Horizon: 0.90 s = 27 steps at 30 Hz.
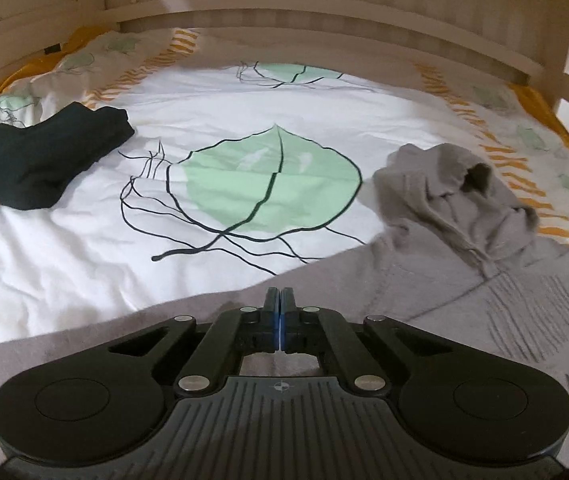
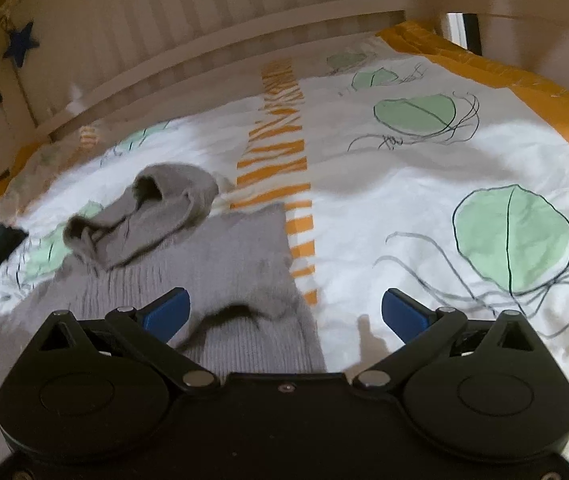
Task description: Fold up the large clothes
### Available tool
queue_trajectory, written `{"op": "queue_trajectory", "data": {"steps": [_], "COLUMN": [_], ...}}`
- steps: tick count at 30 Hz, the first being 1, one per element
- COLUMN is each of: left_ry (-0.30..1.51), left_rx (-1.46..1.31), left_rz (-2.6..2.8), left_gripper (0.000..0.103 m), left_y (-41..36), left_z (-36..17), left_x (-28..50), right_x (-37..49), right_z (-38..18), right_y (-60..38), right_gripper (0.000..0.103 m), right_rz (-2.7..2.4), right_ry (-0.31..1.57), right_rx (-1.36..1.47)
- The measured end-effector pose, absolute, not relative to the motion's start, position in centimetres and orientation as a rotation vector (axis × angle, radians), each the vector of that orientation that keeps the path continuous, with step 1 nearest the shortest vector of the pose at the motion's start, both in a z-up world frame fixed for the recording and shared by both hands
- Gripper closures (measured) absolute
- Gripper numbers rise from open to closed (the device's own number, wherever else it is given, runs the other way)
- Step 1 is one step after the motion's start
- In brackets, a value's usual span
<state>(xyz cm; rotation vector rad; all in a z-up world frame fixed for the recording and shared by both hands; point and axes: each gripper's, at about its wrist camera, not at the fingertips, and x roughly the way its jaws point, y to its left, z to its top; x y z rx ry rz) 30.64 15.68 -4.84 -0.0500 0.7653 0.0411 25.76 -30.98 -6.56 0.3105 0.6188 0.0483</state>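
Two garments lie on the bed: one grey ribbed knit hoodie (image 1: 444, 264) with its hood crumpled, and one folded dark, near-black cloth bundle (image 1: 44, 160). One white duvet cover printed with green leaves and orange stripes (image 1: 84, 272) lies under them. Two black two-finger grippers with blue pads show, one left gripper (image 1: 280, 300) and one right gripper (image 2: 284, 314). One dark blue star ornament (image 2: 20, 43) hangs on the pale wooden frame.

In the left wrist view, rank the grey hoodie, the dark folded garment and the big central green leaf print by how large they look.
1. grey hoodie, though it lies nearest the camera
2. green leaf print
3. dark folded garment
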Motion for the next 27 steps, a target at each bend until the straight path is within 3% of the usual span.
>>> {"op": "queue_trajectory", "data": {"steps": [4, 9, 12, 14, 15, 16, 27], "left_ry": [0.790, 0.832, 0.856, 0.864, 0.867, 0.868, 0.860], "left_rx": [-0.065, -0.102, -0.136, -0.165, -0.180, -0.198, -0.239], "left_rz": [0.024, 0.011, -0.011, -0.039, -0.050, -0.060, -0.109], "left_gripper": [0.099, 0.094, 0.092, 0.080, 0.069, 0.065, 0.060], "left_y": [15.5, 15.4, 15.2, 15.1, 15.1, 15.0, 13.1], "left_z": [-5.4, -6.6, -6.8, -6.7, -6.7, -6.6, -7.0], "left_x": [30.9, 29.9, 29.0, 28.2, 27.8, 27.3, 22.1], "right_x": [27.6, 29.1, 28.7, 28.6, 28.5, 28.5, 28.2], "right_z": [-7.1, -10.9, -10.6, -10.5, -10.7, -10.8, -10.9], "right_y": [-31.2, -29.1, -28.7, -28.9, -29.2, -29.3, -29.1], "right_gripper": [0.001, 0.003, 0.003, 0.003, 0.003, 0.003, 0.001], "right_rz": [-0.014, -0.023, -0.030, -0.030, -0.029, -0.027, -0.029], "right_ry": [0.629, 0.797, 0.779, 0.775, 0.776, 0.774, 0.764], "right_rx": [0.266, 0.070, 0.038, 0.053, 0.069, 0.081, 0.071]}}
